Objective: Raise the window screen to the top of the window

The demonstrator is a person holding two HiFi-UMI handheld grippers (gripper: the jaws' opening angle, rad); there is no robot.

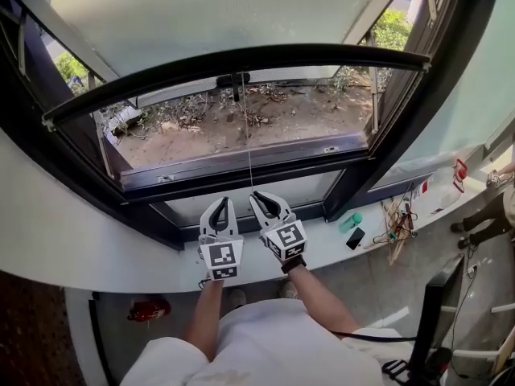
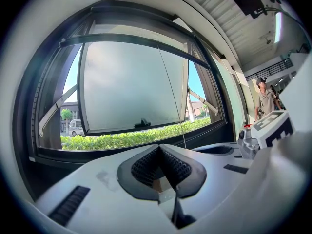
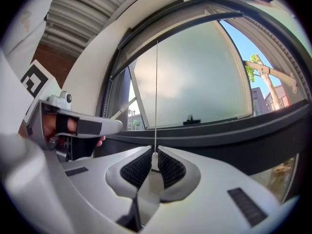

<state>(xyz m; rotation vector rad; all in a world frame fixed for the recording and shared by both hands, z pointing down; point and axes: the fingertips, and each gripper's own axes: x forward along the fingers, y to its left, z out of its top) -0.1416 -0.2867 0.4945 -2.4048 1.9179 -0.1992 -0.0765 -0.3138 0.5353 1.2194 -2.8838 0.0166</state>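
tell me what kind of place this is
Likely an indoor workroom or workshop: a big open window above a white sill, cables strewn on it, corrugated ceiling, hedge outside.

The left gripper (image 1: 220, 204) and the right gripper (image 1: 257, 199) sit side by side in front of the window (image 1: 354, 167), above the ledge (image 1: 121, 256). The screen bar (image 1: 241, 59) runs across the window above them. A cord (image 1: 247, 135) hangs down from that bar, and its end sits between the right gripper's jaws. The ground (image 1: 265, 119) lies behind the window, lower down. A phone (image 1: 355, 238) lies on the ledge, off to the right of the grippers.
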